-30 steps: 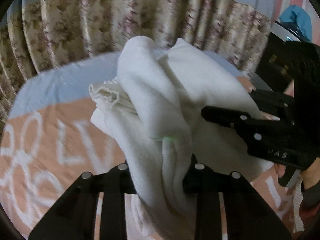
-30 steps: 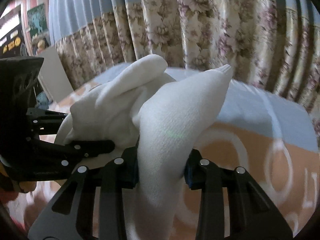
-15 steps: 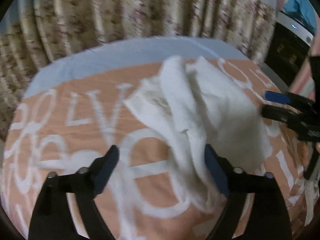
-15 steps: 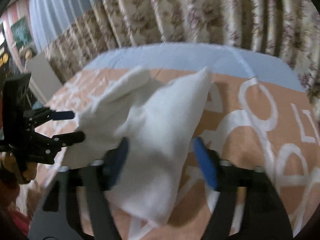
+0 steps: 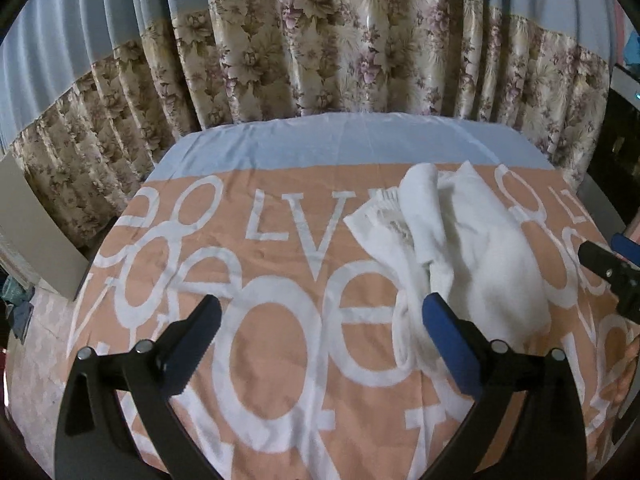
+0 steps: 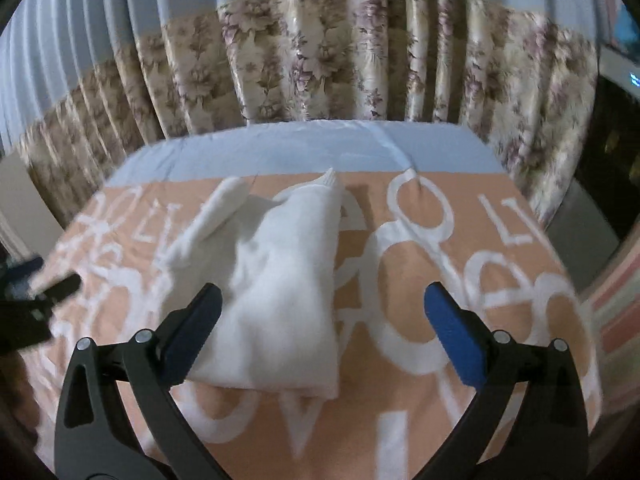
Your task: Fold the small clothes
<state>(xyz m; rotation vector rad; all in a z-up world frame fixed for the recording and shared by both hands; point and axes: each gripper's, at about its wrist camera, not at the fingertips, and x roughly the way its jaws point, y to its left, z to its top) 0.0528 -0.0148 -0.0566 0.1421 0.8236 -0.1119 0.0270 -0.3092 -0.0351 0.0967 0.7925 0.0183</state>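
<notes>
A small white garment [image 5: 460, 248] lies bunched and loosely folded on the orange cloth with white letters [image 5: 280, 320]. My left gripper [image 5: 320, 332] is open and empty, pulled back, with the garment just beyond its right finger. In the right wrist view the garment [image 6: 276, 280] lies ahead, left of centre, its near edge by the left finger. My right gripper [image 6: 320, 328] is open and empty. The right gripper's tips show at the right edge of the left wrist view [image 5: 608, 264], and the left gripper's at the left edge of the right wrist view [image 6: 36, 284].
The cloth covers a table with a pale blue band [image 5: 352, 140] at the far side. A flowered curtain [image 5: 320, 60] hangs close behind it. A dark appliance [image 5: 616, 152] stands at the right and a white board [image 5: 32, 236] leans at the left.
Both grippers were shut on the garment and held it up. They have opened, let it drop onto the cloth, and drawn back and apart.
</notes>
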